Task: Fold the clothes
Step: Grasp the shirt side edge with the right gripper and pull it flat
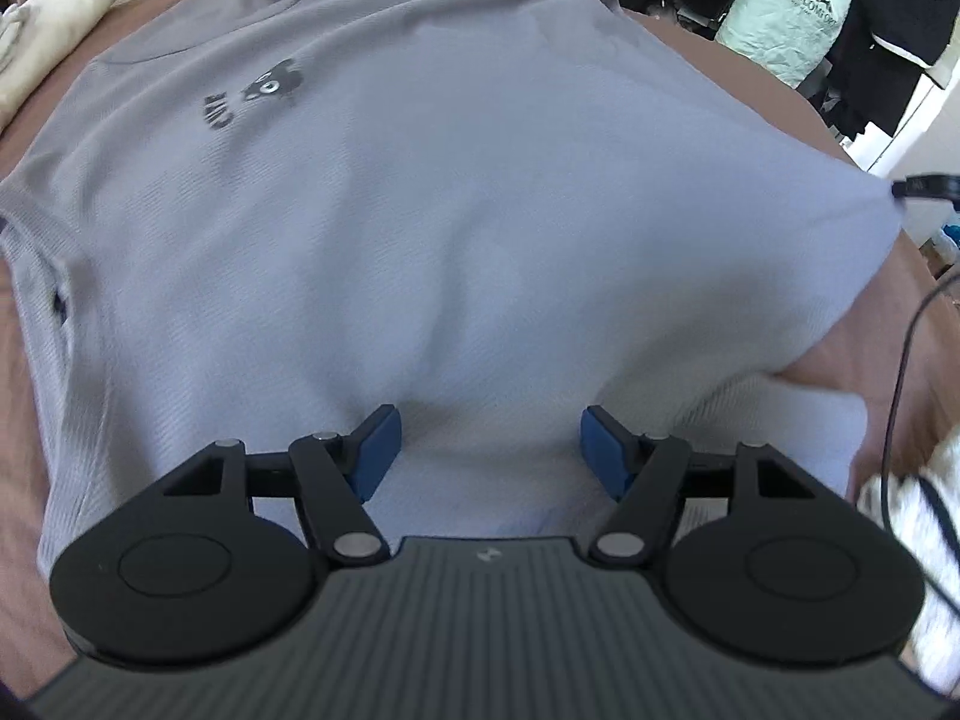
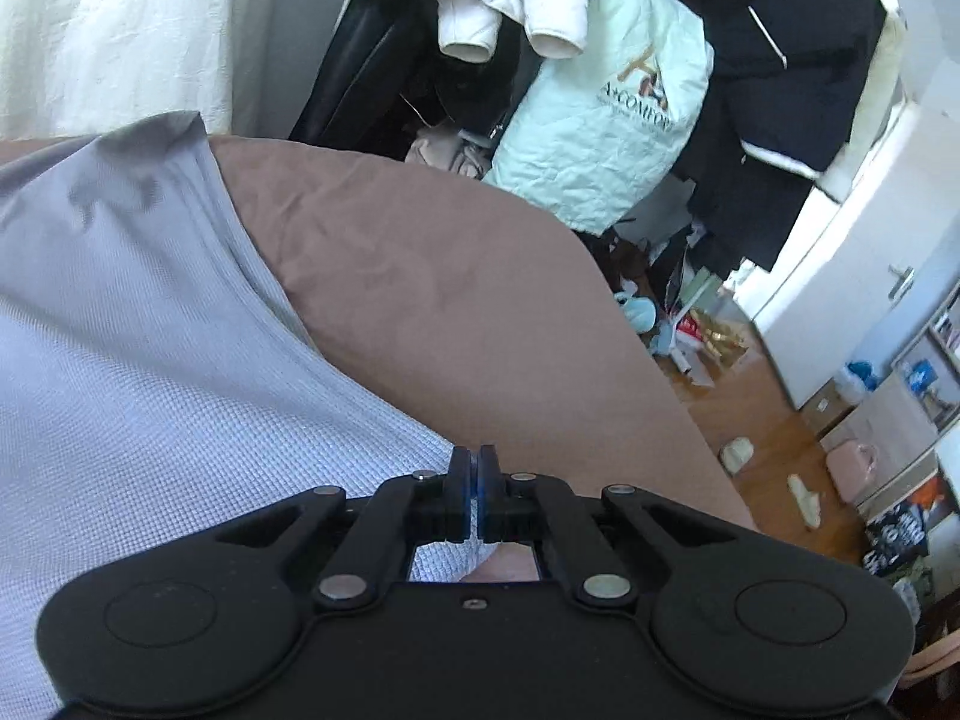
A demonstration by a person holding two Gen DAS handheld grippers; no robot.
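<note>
A grey T-shirt [image 1: 420, 192] with a small black print [image 1: 264, 90] lies spread on a brown bed cover [image 1: 870, 330]. My left gripper [image 1: 487, 450] is open, its blue pads [image 1: 375, 450] apart just above the shirt's near hem. My right gripper [image 2: 474, 492] is shut on the shirt's edge [image 2: 462, 552] and lifts that corner off the bed; its tip shows in the left wrist view [image 1: 924, 187] holding the raised corner. The shirt also shows in the right wrist view [image 2: 150, 360].
A cream pillow [image 1: 54, 30] lies at the bed's far left. Beyond the bed's right edge [image 2: 600, 276] hang dark and white coats [image 2: 780, 60], with a mint bag [image 2: 612, 108] and clutter on the wooden floor [image 2: 762, 438]. A cable [image 1: 900, 360] hangs at the right.
</note>
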